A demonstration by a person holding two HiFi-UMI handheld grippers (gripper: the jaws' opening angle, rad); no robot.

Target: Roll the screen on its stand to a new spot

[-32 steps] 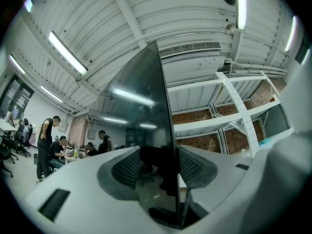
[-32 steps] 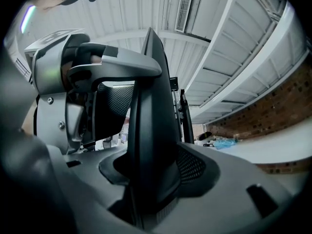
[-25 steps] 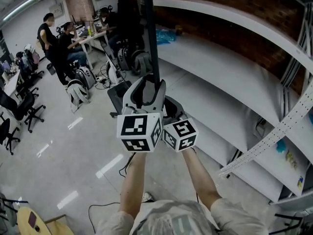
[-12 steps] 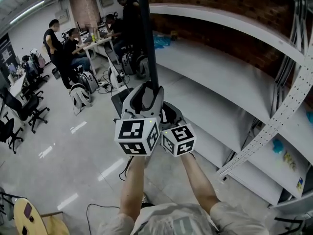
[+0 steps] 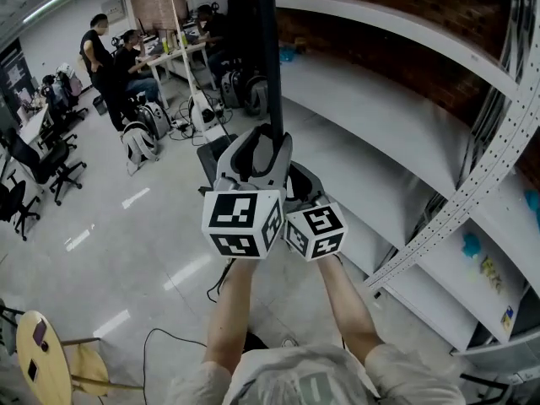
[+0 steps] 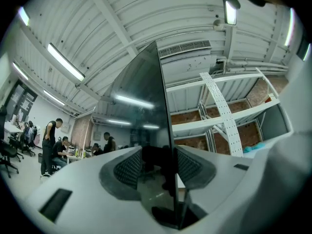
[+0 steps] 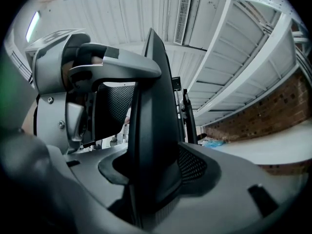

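Our left tongs (image 6: 158, 167) and right tongs (image 7: 151, 172) both pinch the screen (image 6: 141, 106) edge; a hard shove could slip them or swing it into the shelf (image 5: 380, 116).

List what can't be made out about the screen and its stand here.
- Foot of the stand: the head view shows one dark corner; the left gripper and right gripper cover the rest, wheels included.
- Top of the screen: cut off by the head view's upper edge.
- Face of the screen: edge-on in the head view; only dim reflections in the left gripper view.
- Right gripper's jaws: behind the left gripper in the head view.
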